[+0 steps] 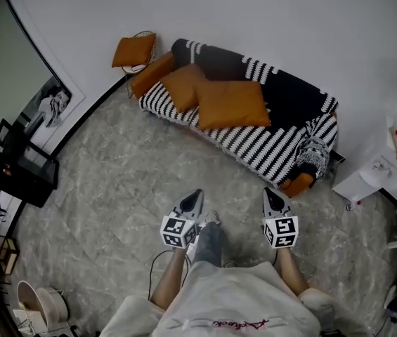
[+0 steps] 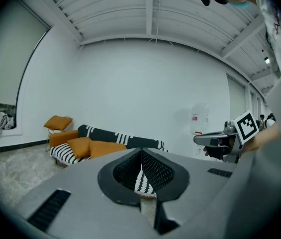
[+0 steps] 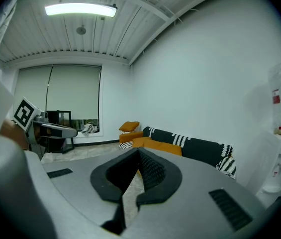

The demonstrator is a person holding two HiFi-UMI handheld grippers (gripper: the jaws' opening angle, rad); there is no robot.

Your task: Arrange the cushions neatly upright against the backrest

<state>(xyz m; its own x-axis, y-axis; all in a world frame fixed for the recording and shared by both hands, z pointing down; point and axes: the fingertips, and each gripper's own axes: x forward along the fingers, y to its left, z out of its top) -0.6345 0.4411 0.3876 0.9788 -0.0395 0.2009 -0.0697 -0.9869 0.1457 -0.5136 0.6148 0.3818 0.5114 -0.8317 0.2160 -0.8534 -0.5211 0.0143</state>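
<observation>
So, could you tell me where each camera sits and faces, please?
Head view: on the person's head, steeply down at floor and sofa; forearms, left gripper, right gripper show.
Left gripper view: on that gripper, along shut jaws toward the sofa; right gripper shows.
Right gripper view: likewise; left gripper shows.
All share the orange cushions.

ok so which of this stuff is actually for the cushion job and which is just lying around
For the job: large orange cushion, smaller orange cushion beside it, both lying on the seat; sofa backrest; left gripper and right gripper, jaws shut, empty; possibly the third orange cushion on the chair.
Just lying about: black cabinet, white table, pale tub.
</observation>
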